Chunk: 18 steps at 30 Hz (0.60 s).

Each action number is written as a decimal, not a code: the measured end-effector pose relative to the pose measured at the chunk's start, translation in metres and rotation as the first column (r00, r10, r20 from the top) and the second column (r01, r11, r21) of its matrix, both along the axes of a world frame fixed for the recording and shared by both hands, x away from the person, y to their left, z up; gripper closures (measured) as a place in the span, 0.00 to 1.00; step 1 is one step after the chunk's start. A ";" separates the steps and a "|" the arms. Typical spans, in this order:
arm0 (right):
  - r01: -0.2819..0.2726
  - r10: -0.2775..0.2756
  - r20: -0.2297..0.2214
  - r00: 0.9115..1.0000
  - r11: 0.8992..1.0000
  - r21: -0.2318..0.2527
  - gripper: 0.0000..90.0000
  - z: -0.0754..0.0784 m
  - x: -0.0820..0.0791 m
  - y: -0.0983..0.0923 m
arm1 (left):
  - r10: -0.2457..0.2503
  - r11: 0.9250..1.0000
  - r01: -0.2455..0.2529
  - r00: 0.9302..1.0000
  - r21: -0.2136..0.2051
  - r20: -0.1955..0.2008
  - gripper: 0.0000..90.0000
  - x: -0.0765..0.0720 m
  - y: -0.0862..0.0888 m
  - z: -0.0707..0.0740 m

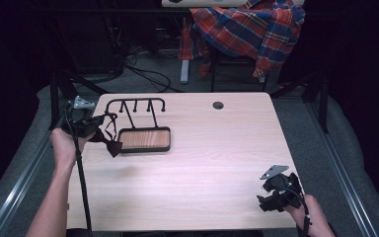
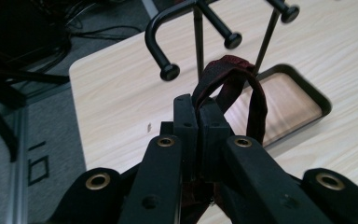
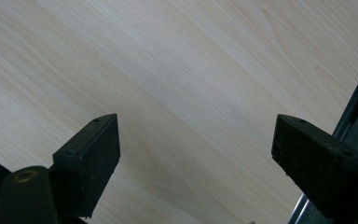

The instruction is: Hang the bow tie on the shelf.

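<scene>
While the left gripper (image 1: 93, 129) is held at the left edge of the table (image 1: 212, 148), its jaws are clamped on the strap of a dark red bow tie (image 1: 112, 146), which hangs beside the hook rack (image 1: 135, 106). In the left gripper view the strap loop (image 2: 242, 88) rises just before the rack's wooden base tray (image 2: 289, 105). The right gripper (image 1: 269, 200) rests near the front right corner, jaws spread wide, holding nothing.
</scene>
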State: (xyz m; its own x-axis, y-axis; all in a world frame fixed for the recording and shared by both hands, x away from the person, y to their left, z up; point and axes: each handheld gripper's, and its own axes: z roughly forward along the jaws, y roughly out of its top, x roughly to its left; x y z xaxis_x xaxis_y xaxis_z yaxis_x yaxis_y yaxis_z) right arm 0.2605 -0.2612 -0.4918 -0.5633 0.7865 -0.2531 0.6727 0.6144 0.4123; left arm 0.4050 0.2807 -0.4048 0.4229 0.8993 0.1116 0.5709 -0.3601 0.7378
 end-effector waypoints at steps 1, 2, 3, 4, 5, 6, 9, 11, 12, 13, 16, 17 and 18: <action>-0.004 0.004 -0.006 1.000 1.000 -0.003 0.17 0.000 0.000 0.000 | 0.000 1.000 0.000 1.000 -0.008 0.004 0.98 0.001 0.001 0.000; -0.005 0.005 -0.008 1.000 1.000 -0.004 0.17 0.001 0.000 0.000 | 0.005 1.000 -0.005 1.000 -0.005 0.005 0.98 0.002 0.001 0.000; -0.004 0.004 -0.006 1.000 1.000 -0.005 0.17 0.000 0.000 0.000 | 0.007 1.000 -0.007 1.000 -0.003 0.004 0.98 0.003 0.002 0.001; -0.004 0.004 -0.007 1.000 1.000 -0.005 0.17 0.000 0.000 0.000 | 0.013 1.000 -0.013 1.000 0.000 0.007 0.98 0.005 0.002 0.001; -0.004 0.004 -0.007 1.000 1.000 -0.005 0.17 0.000 0.000 0.000 | 0.014 1.000 -0.014 1.000 0.003 0.006 0.98 0.006 0.003 0.002; -0.004 0.004 -0.007 1.000 1.000 -0.005 0.17 0.000 0.000 0.000 | 0.017 1.000 -0.017 1.000 0.002 0.008 0.98 0.007 0.003 0.003; -0.004 0.004 -0.007 1.000 1.000 -0.006 0.17 0.000 0.000 0.000 | 0.019 1.000 -0.019 1.000 0.010 0.009 0.98 0.011 0.003 0.006; -0.004 0.004 -0.008 1.000 1.000 -0.007 0.17 0.000 0.000 0.000 | 0.021 1.000 -0.021 1.000 0.018 0.006 0.98 0.013 0.003 0.007; -0.004 0.004 -0.008 1.000 1.000 -0.007 0.17 0.000 0.000 0.000 | 0.023 1.000 -0.023 1.000 0.011 0.004 0.98 0.015 0.003 0.008; -0.004 0.004 -0.008 1.000 1.000 -0.007 0.17 0.000 0.000 0.000 | 0.021 1.000 -0.021 1.000 0.011 0.000 0.98 0.017 0.004 0.008; -0.005 0.005 -0.008 1.000 1.000 -0.007 0.17 0.000 0.000 0.000 | 0.028 1.000 -0.027 1.000 0.011 -0.006 0.98 0.022 0.005 0.009; -0.005 0.004 -0.008 1.000 1.000 -0.007 0.17 0.000 0.000 0.000 | 0.028 1.000 -0.028 1.000 0.013 -0.006 0.98 0.023 0.005 0.009; -0.005 0.005 -0.008 1.000 1.000 -0.006 0.17 0.000 0.000 0.000 | 0.031 0.999 -0.031 0.999 0.016 -0.008 0.98 0.024 0.005 0.009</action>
